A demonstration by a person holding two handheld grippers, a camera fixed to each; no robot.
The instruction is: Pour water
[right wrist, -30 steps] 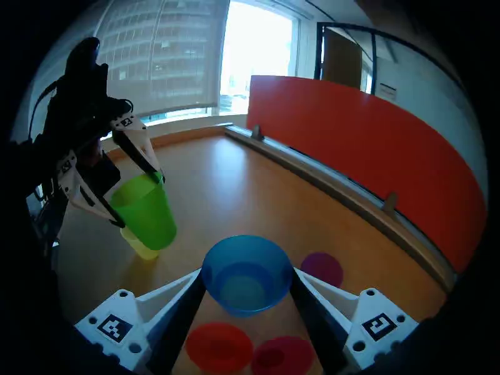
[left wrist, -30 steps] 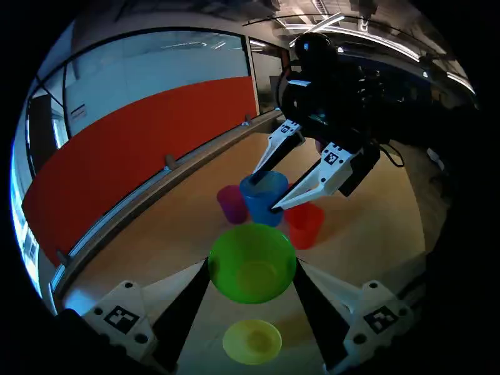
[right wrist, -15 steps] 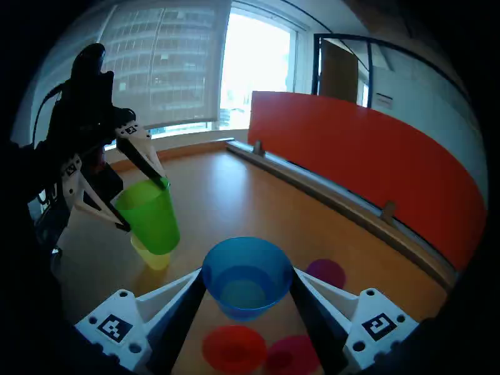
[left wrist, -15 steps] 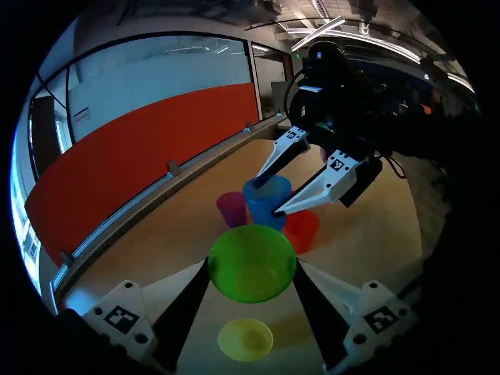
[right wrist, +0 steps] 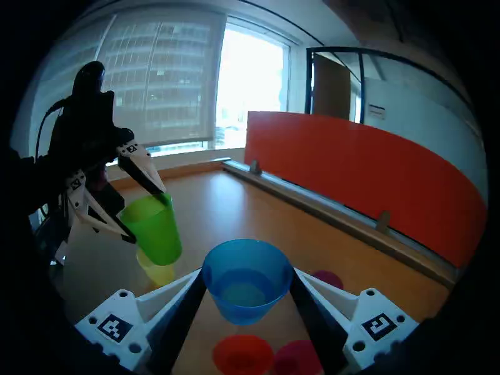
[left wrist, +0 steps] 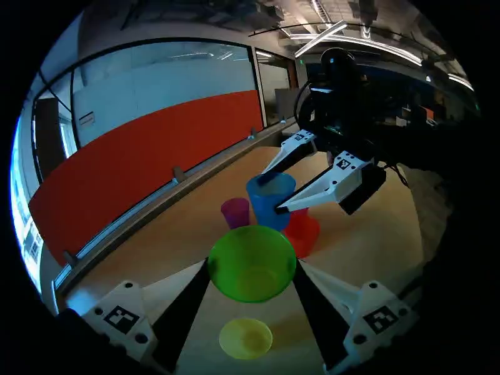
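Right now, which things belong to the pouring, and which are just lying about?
For the job: blue cup, held in the right tool; green cup, held in the left tool.
Lying about: yellow cup, purple cup, red cup.

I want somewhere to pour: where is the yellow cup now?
In the left gripper view, the yellow cup stands on the table at bottom centre, just beneath the green cup held by the left gripper.
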